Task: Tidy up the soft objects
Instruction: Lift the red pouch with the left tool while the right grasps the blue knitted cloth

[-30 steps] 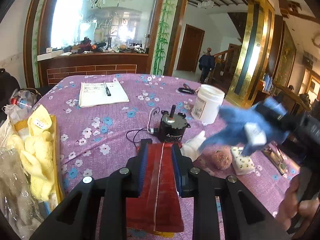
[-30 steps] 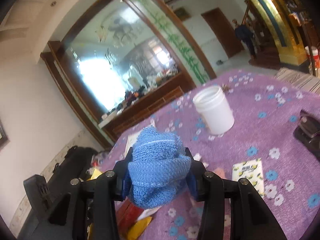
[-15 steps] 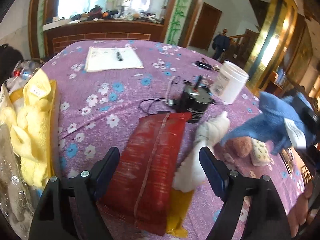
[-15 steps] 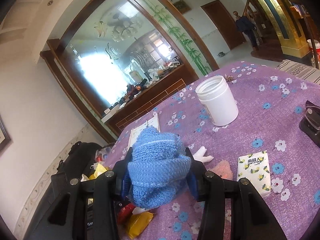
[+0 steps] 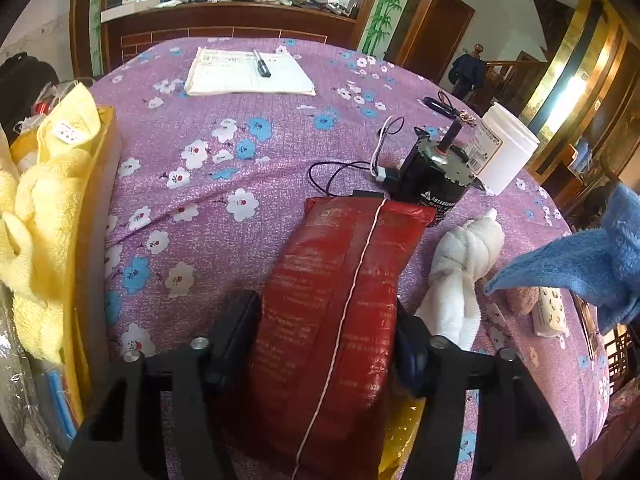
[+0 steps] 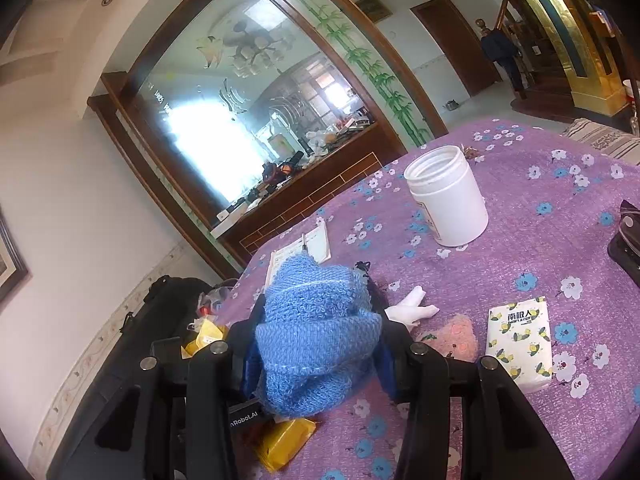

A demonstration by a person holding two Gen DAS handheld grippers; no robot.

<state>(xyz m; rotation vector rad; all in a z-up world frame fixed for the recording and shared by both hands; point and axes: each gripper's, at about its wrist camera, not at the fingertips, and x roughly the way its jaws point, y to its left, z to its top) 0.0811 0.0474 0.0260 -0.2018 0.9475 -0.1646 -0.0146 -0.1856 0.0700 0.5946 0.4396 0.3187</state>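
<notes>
We judge the sorting partly done: fluffy yellow towels (image 5: 38, 208) are piled at the table's (image 5: 248, 200) left edge, while a knotted white cloth (image 5: 460, 272) and a small pink plush (image 6: 456, 338) lie loose. Our right claw (image 6: 320, 344) grips the blue knitted towel (image 6: 316, 332) above the table. Our left claw (image 5: 328, 332) is closing around the soft red foil pouch (image 5: 340, 320), which half a second ago lay free between wide jaws, and a second ago was pinched aloft.

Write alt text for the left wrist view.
The left gripper is closing around a red soft pack lying on a purple floral tablecloth. A white knotted cloth lies right of it, a black motor behind, yellow towels far left.
</notes>
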